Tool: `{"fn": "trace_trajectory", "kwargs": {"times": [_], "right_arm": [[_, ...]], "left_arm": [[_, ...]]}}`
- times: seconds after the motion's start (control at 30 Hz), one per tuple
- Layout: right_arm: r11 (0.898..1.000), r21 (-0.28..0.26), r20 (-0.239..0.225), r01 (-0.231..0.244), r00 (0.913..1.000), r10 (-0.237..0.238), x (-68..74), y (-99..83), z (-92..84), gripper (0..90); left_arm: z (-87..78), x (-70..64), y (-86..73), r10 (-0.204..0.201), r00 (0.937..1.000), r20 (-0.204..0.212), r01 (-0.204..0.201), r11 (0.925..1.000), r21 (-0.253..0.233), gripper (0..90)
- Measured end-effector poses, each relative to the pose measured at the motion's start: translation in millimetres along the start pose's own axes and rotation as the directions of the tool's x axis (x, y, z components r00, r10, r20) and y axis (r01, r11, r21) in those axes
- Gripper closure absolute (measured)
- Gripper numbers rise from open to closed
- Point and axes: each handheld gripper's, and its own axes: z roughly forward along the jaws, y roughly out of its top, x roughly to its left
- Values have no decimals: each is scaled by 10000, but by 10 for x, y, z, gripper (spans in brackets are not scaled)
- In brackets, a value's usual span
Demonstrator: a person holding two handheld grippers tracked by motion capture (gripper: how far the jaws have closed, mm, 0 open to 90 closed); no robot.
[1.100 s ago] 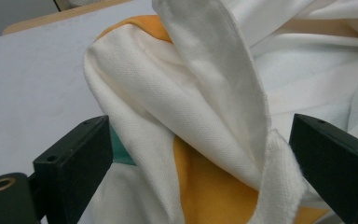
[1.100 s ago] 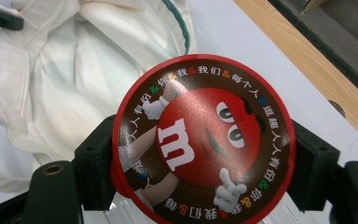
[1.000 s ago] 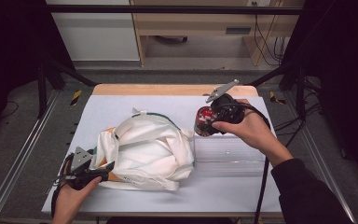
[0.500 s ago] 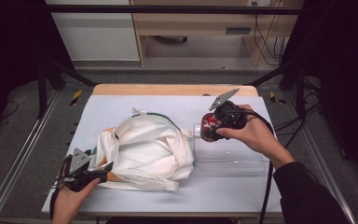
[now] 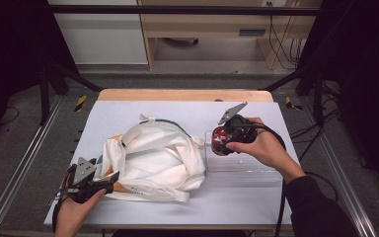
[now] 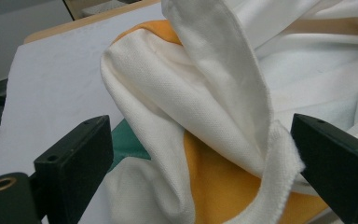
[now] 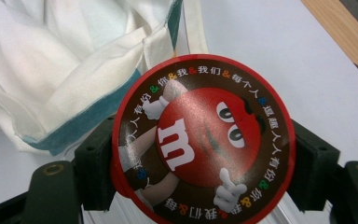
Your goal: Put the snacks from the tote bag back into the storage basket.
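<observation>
A white cloth bag with orange and teal trim lies crumpled on the white table cover. At the bag's near left corner my left gripper stands open, its jaws wide apart. A white fold and the orange lining of the bag lie between the jaws of the left gripper, and the hem brushes the right jaw. My right gripper is shut on a round candy tub just right of the bag. The tub's red lid shows a cartoon candy figure, with one jaw of the right gripper on each side.
A clear plastic box lies on the table under and in front of the right hand. The table cover ends at a wooden strip along the far edge. Metal frame rails run down both sides.
The right hand has come down with the candy tub, closer to the bag's right edge and the clear box. The left hand and the bag have stayed put.
</observation>
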Motion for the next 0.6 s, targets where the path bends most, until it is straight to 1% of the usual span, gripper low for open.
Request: {"fn": "trace_trajectory", "kwargs": {"times": [0.23, 0.27, 0.6], "right_arm": [[9999, 92, -68, -103, 9999, 103, 21, -42, 85, 259], [9999, 121, -63, -53, 10000, 54, 25, -51, 99, 259], [9997, 237, -134, -83, 9999, 86, 59, -126, 189, 259]], "left_arm": [[-15, 16, -3, -32, 10000, -38, 32, 10000, -43, 64], [-16, 17, -3, -32, 10000, -24, 32, 10000, -43, 64], [-21, 9, 2, 42, 10000, -35, -42, 10000, -54, 65]]}}
